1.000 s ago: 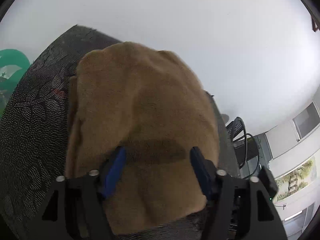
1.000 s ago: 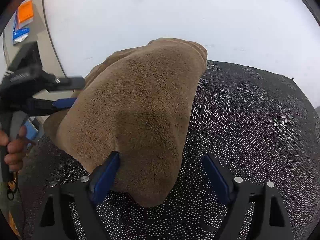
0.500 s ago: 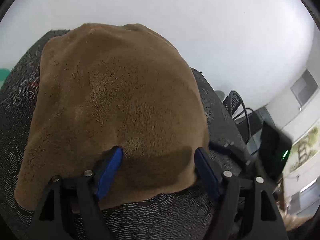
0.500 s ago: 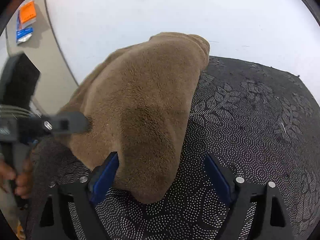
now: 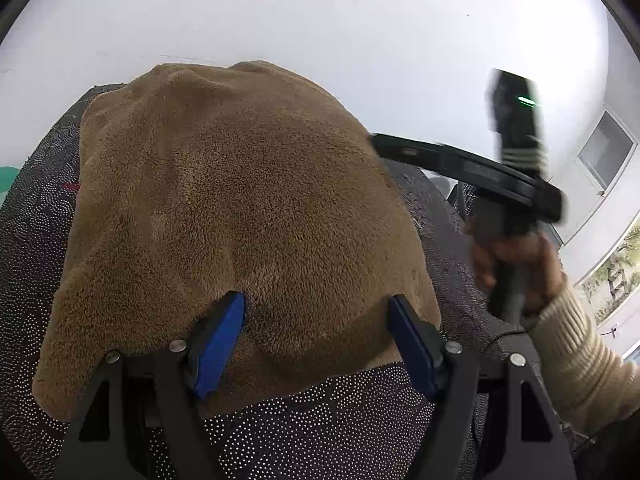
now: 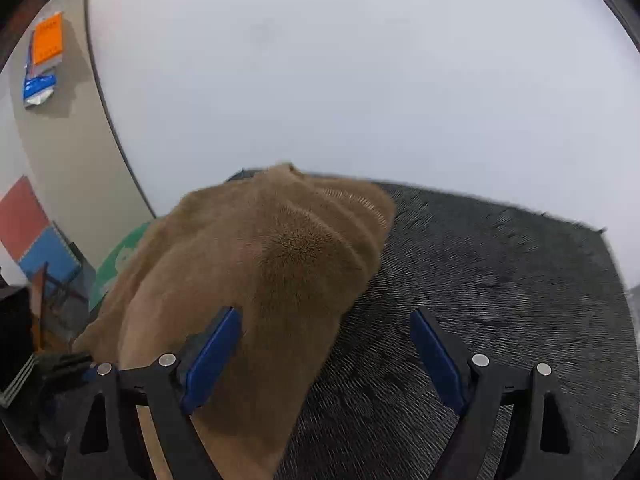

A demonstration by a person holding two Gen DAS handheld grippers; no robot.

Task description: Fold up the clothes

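A brown fleece garment (image 5: 240, 216) lies bunched in a soft mound on a dark dotted cloth (image 5: 340, 432) spread over the white tabletop (image 5: 360, 32). It seems to sit there as the piece being worked, heaped rather than squared off, so I judge the folding is not finished.

The left claw (image 5: 318, 340) angles down at the near edge of the fleece, its blue pads spread wide with the pile between them but not pinched; nothing is gripped. The right claw (image 6: 326, 354) is likewise wide open and holds nothing: one pad sits over the fleece edge, the other over bare dotted cloth.

In the left wrist view the right claw appears blurred to the right, raised above the cloth beside the mound, a hand (image 5: 516, 264) in a cream ribbed sleeve (image 5: 584, 364) wrapped around its handle. The blur suggests it is in motion.
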